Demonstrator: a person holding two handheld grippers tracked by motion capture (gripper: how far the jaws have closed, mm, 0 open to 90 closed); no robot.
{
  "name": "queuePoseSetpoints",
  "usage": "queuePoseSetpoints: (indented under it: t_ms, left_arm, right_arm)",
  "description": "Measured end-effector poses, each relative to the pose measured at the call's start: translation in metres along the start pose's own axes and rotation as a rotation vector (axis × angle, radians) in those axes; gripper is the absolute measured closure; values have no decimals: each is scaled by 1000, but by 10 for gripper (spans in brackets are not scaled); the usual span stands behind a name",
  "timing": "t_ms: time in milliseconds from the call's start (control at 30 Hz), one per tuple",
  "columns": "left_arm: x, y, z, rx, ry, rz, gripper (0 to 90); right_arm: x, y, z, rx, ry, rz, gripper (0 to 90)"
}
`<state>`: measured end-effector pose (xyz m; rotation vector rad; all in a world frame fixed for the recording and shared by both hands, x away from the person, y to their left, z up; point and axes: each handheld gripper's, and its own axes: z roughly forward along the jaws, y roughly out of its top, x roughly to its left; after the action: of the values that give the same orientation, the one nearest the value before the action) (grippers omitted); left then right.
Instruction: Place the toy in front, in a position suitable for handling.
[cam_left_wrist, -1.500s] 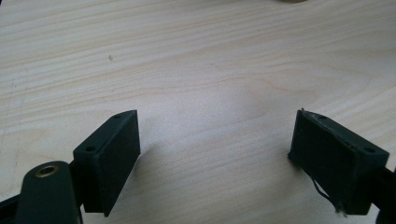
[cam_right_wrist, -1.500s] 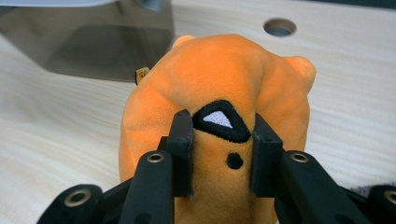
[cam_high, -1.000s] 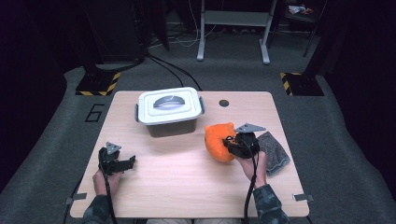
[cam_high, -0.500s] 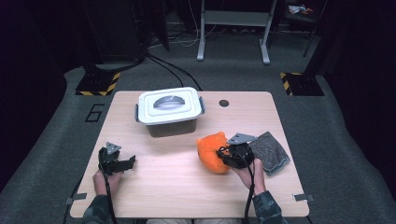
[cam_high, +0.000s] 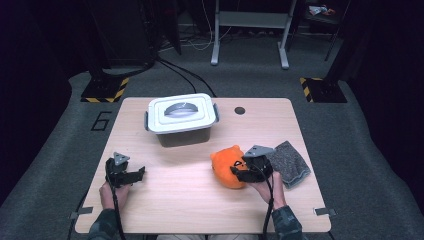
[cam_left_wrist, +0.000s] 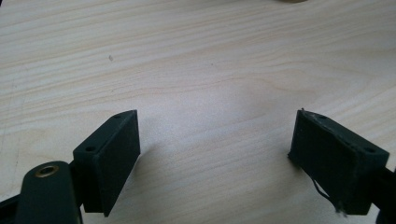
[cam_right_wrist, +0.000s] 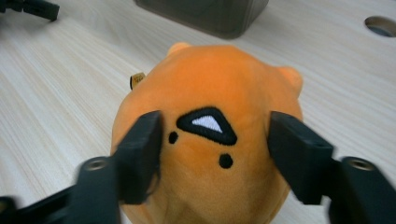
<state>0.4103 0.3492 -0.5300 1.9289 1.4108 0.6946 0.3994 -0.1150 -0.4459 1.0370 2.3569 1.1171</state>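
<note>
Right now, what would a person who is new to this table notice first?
The bright orange plush toy catches the eye at once, near the table's right front, gripped by the right tool on both sides of its face. Behind it, at the table's middle back, stands a grey box with a white lid. A grey cloth lies at the right edge.

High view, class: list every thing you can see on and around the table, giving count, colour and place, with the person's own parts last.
Round orange plush toy: one, orange, table's right front, between the right gripper's fingers.
Lidded plastic box: one, white lid over grey body, table's back centre.
Grey fuzzy cloth: one, grey, right edge.
Wooden table: one, light wood, centre.
Left gripper: one, black, open over bare wood.
Right gripper: one, black, gripping the toy.
</note>
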Motion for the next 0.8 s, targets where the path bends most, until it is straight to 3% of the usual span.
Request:
queuePoseSetpoints:
  t_ms: [33,133,300,500,633,800]
  left_arm:
    - [0,0,0,0,0,0,156]
    - [0,0,0,0,0,1,157]
    - [0,0,0,0,0,0,156]
    - [0,0,0,1,-1,-1,156]
    - [0,0,0,1,-2,-2,156]
    - [3,1,1,4,-23,-24,156]
  right_arm:
    - [-1,1,-6,-20,-10,7,233]
    - [-6,0,-15,-32,-30,26,160]
    - [-17,-9,-31,-49,-69,69,137]
    - [-40,-44,-58,-38,-184,149,77]
    - [-51,-62,-67,-29,-228,191,69]
    - [-69,-103,-79,-4,-327,266,60]
